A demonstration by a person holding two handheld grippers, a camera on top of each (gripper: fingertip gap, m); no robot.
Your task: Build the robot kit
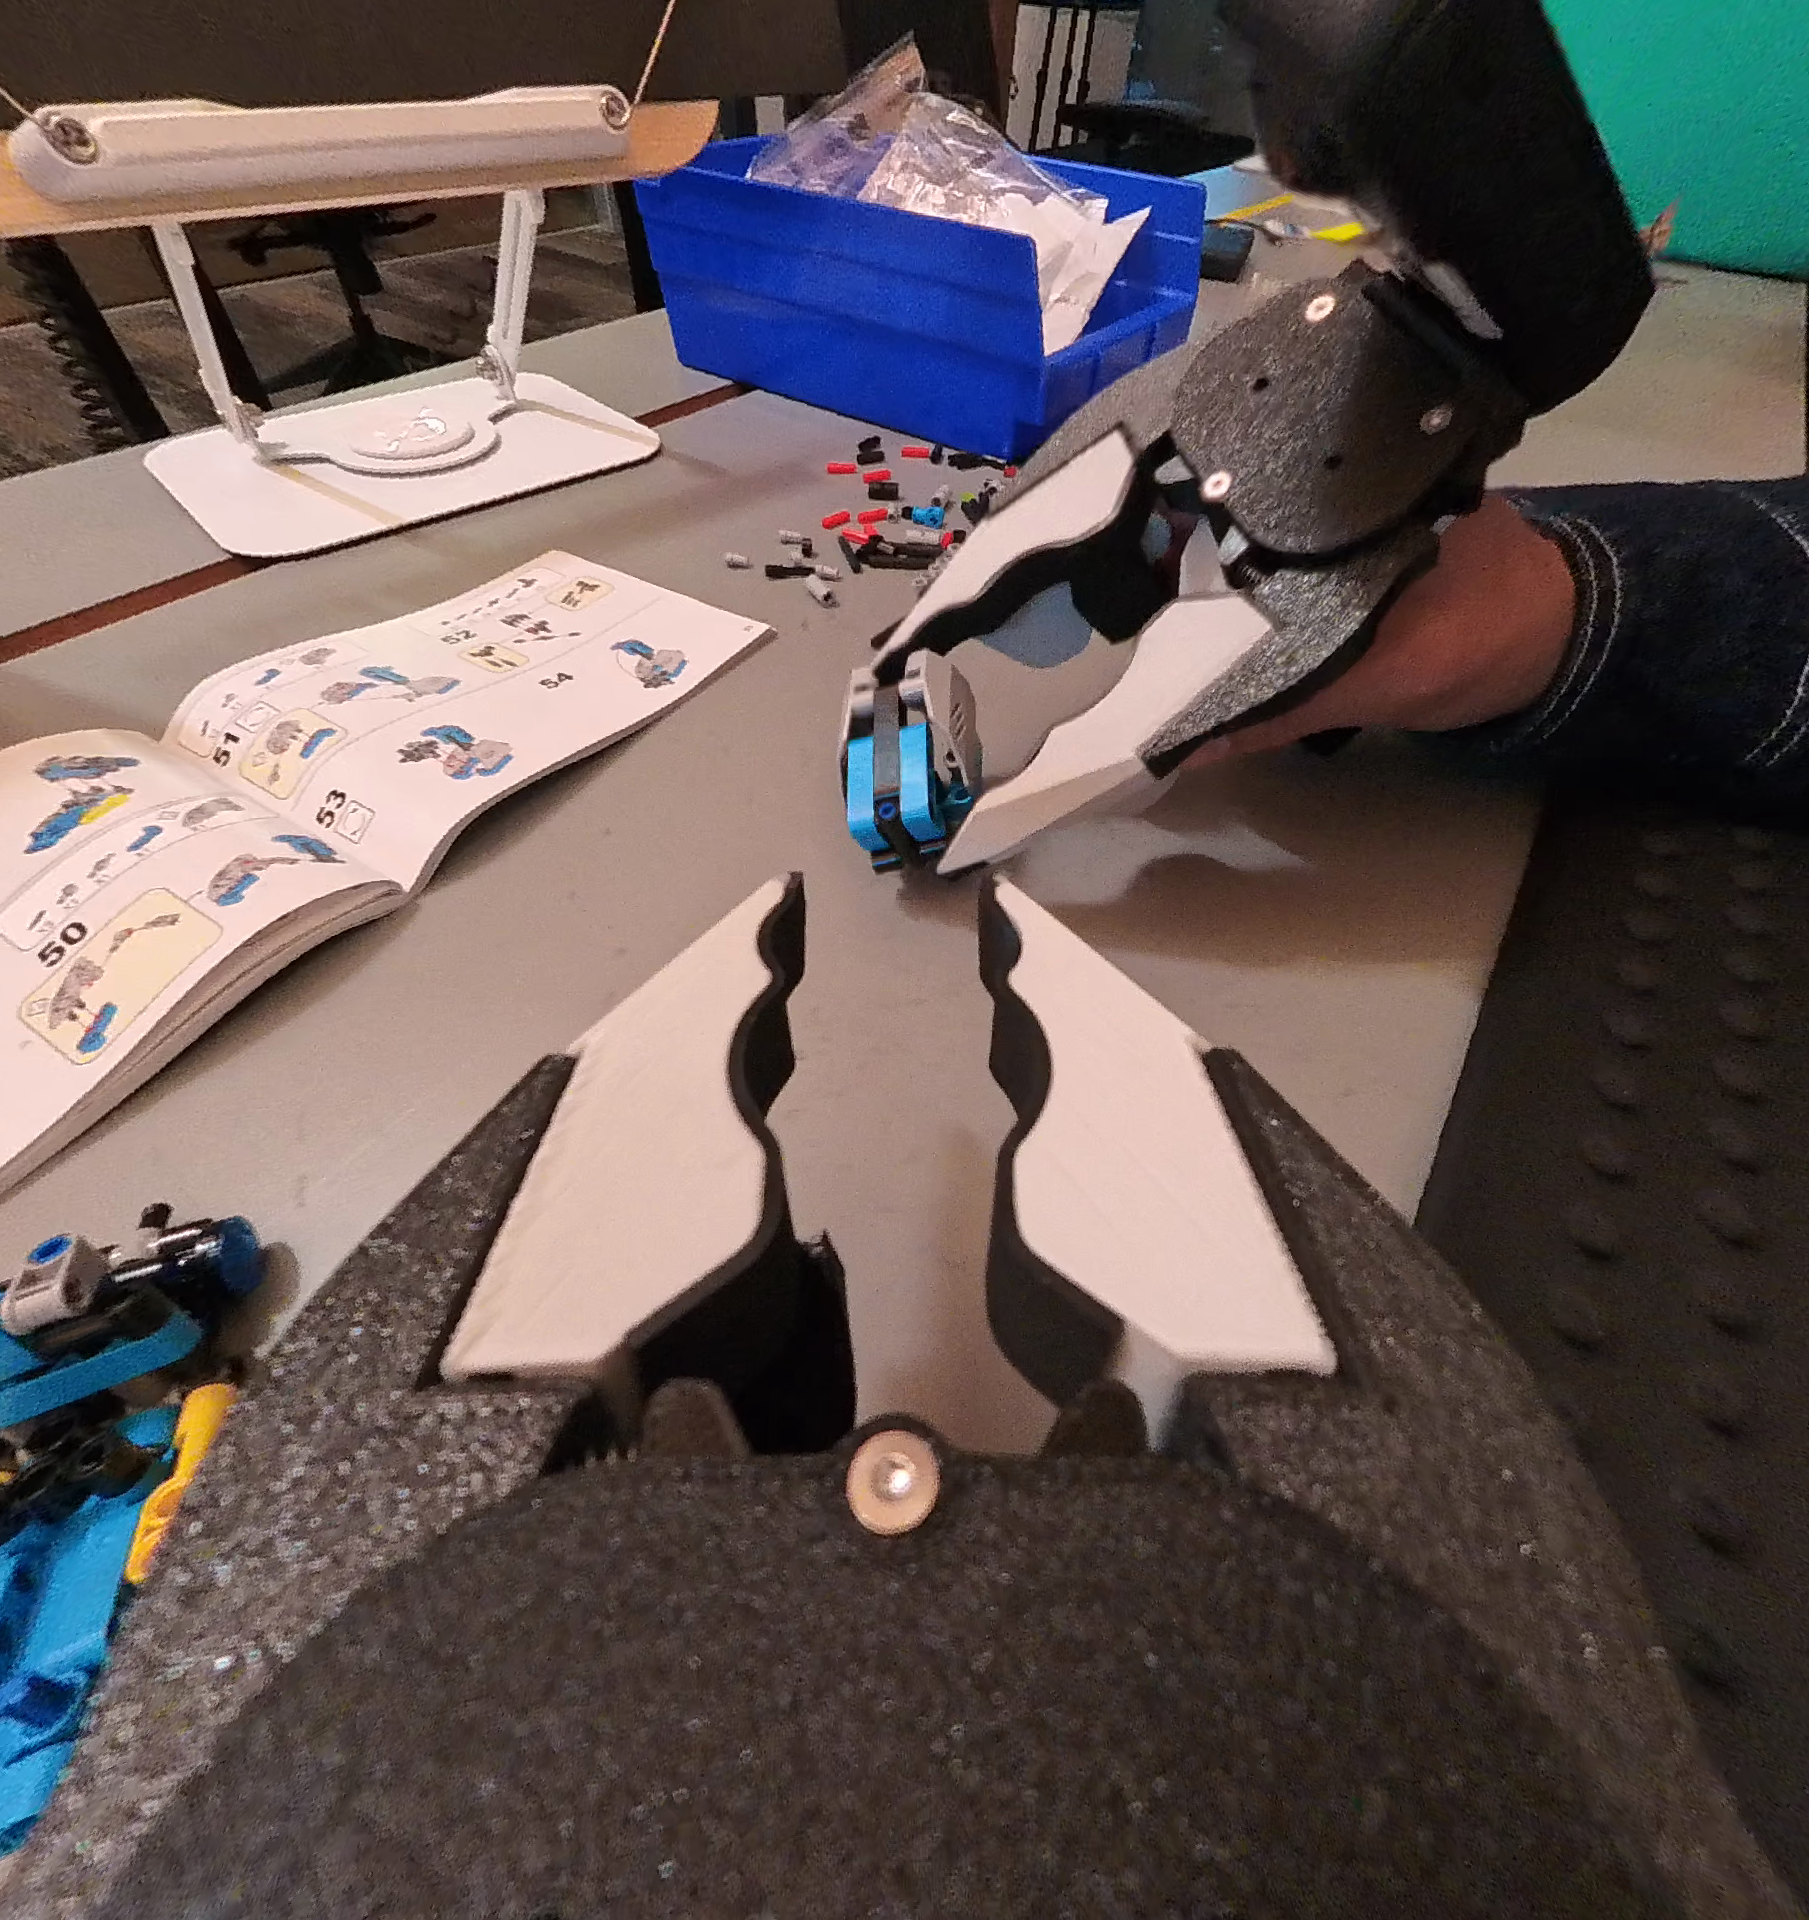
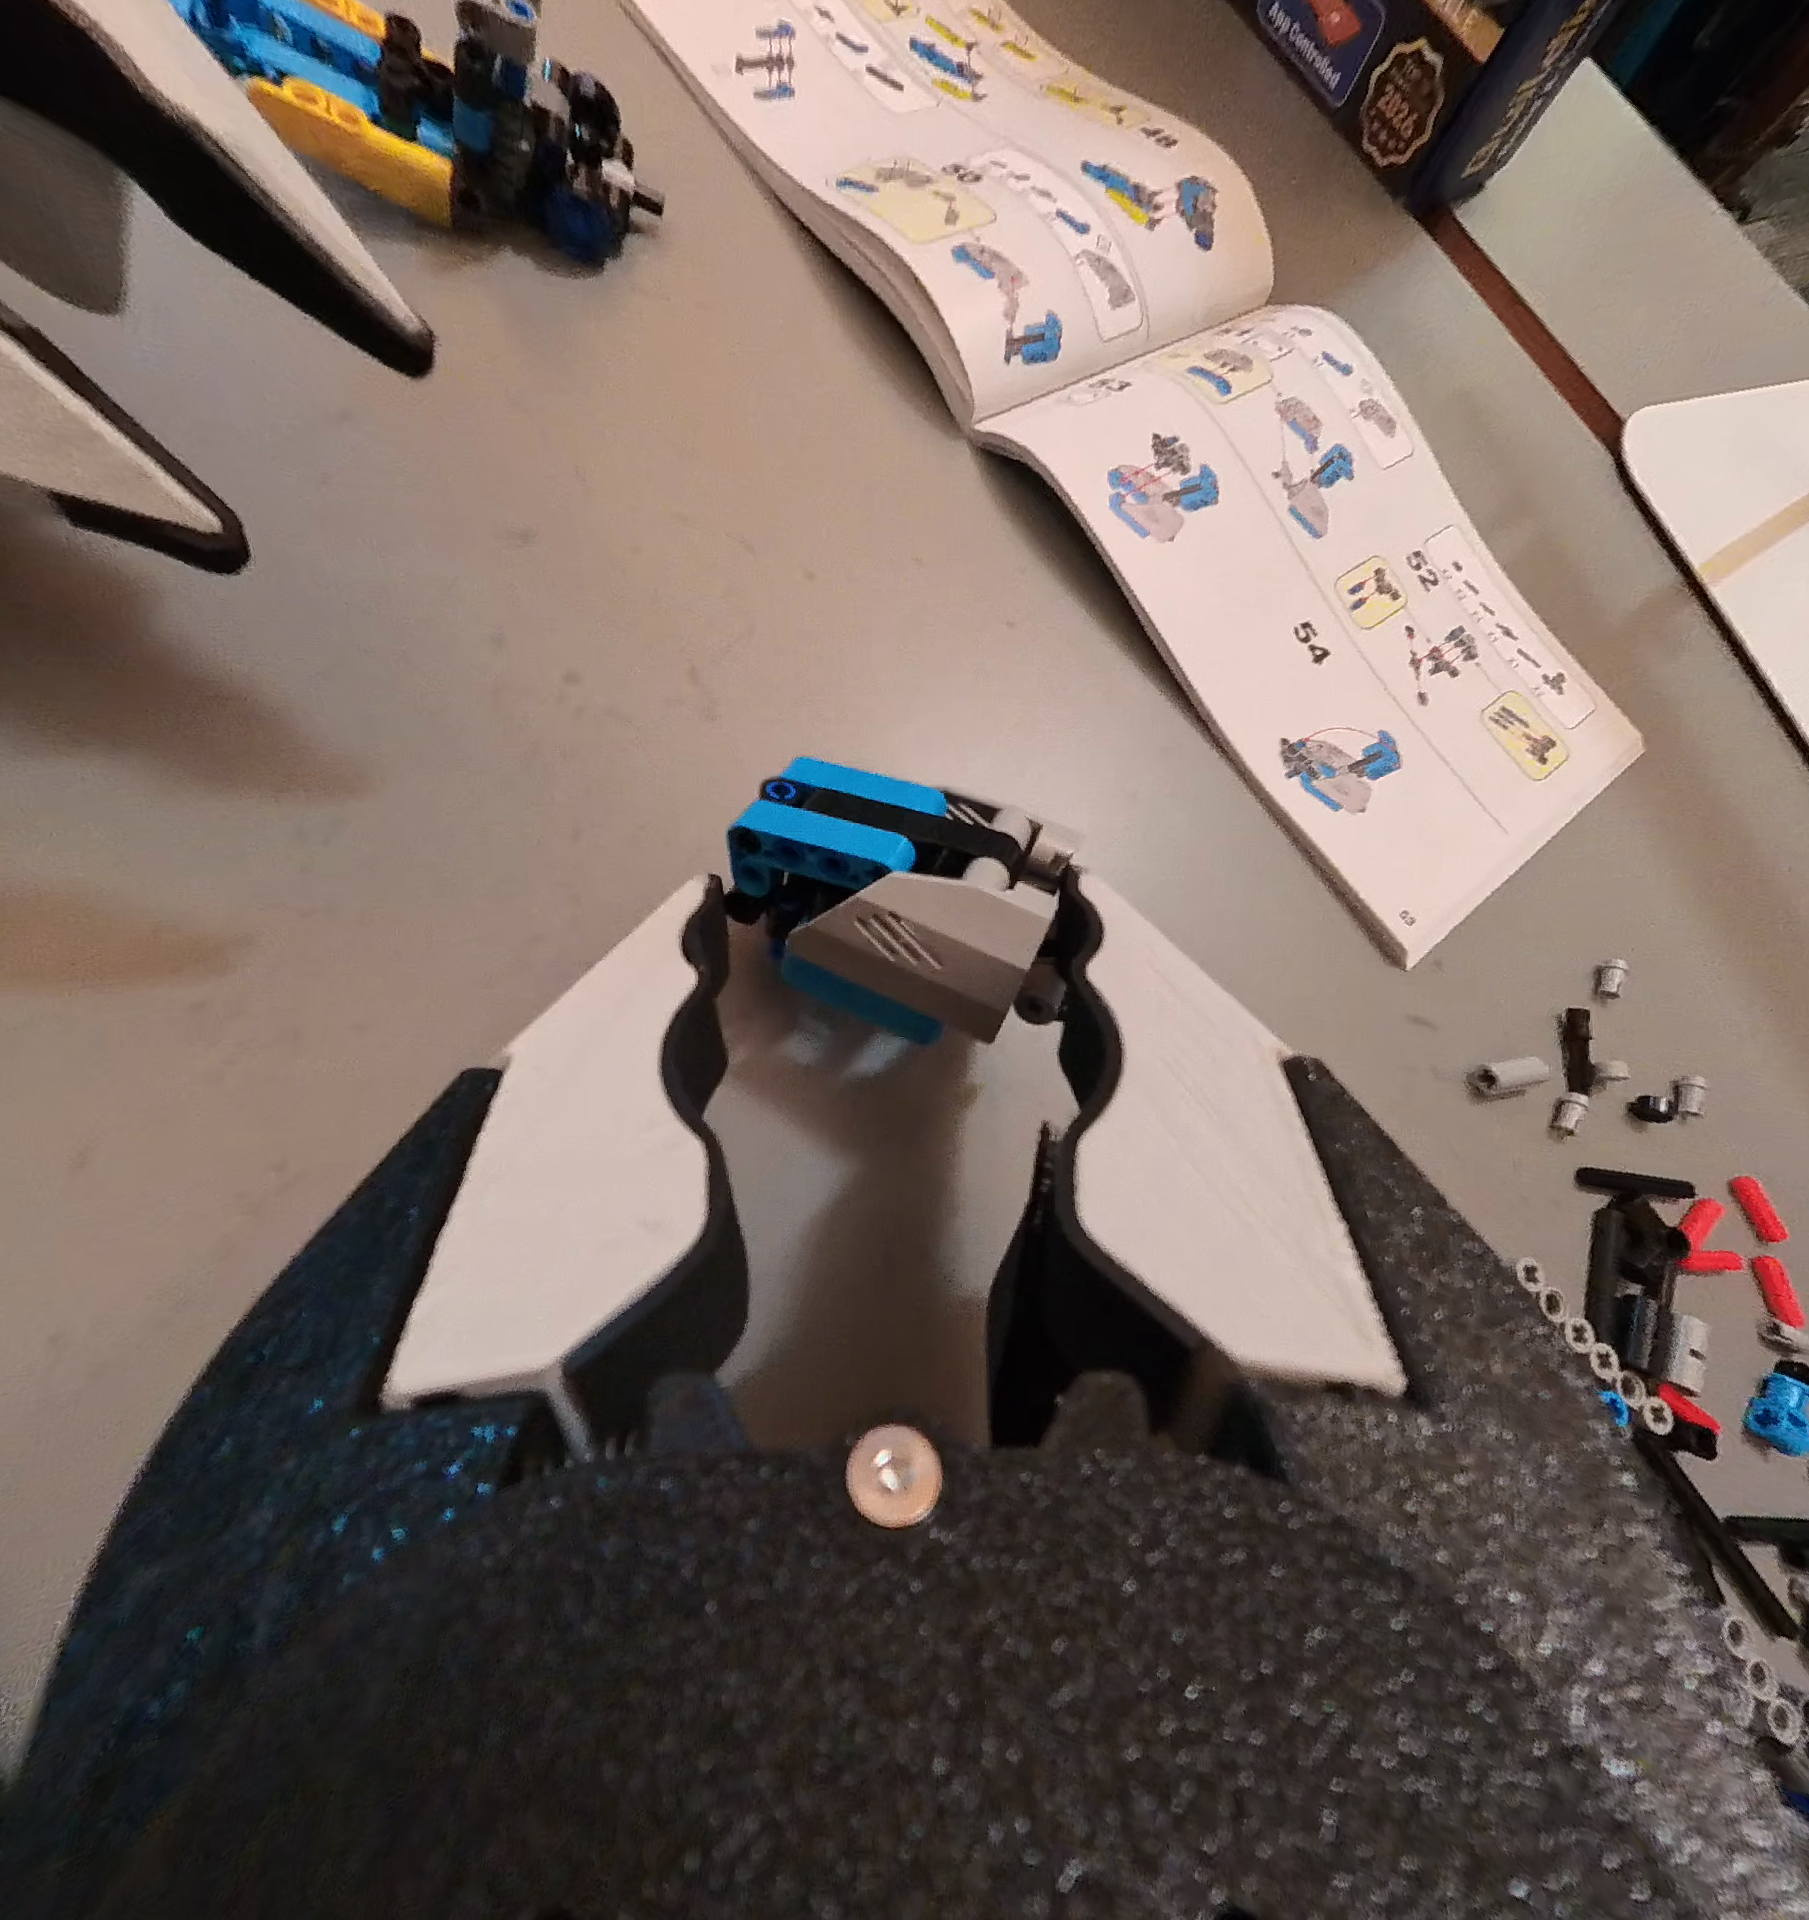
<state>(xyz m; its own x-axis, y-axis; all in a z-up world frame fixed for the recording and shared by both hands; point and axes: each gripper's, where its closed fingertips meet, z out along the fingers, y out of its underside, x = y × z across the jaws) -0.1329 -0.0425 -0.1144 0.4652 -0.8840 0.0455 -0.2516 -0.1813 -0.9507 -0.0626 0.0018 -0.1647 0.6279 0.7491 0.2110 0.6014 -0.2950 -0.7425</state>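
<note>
While my left gripper (image 1: pixel 892 904) is hanging parted, my right gripper (image 2: pixel 884 914) is clamping a blue-grey brick subassembly (image 2: pixel 879 904); only the left view is showing the blue bin (image 1: pixel 910 301).

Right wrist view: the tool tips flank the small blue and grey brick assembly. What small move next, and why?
Probably close the right tool a little more: its tips bracket the small blue and grey assembly on the grey table, firm contact unclear. The left tool is open, empty, nearby.
</note>
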